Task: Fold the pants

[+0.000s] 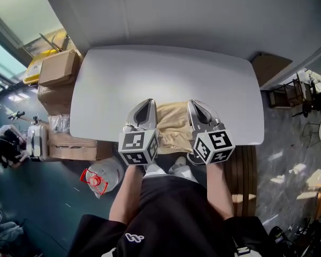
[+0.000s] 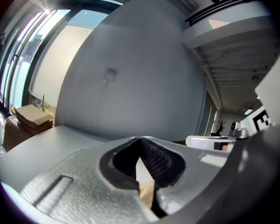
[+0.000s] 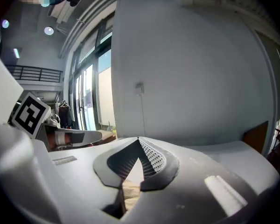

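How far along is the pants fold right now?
Done: both grips are made. In hand: the left gripper and right gripper are each shut on the tan pants, held bunched over the table's near edge. Left: no flat fold shows yet, so the folding itself remains.

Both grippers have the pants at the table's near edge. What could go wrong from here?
1. Slip: the left gripper and right gripper each seem to pinch only a narrow edge of the pants, so the cloth's weight may pull it free.
2. The pants sit bunched between the grippers, close to the near edge of the table. Loose cloth may slide off that edge when laid down.
3. Bunched cloth may give a crooked fold.
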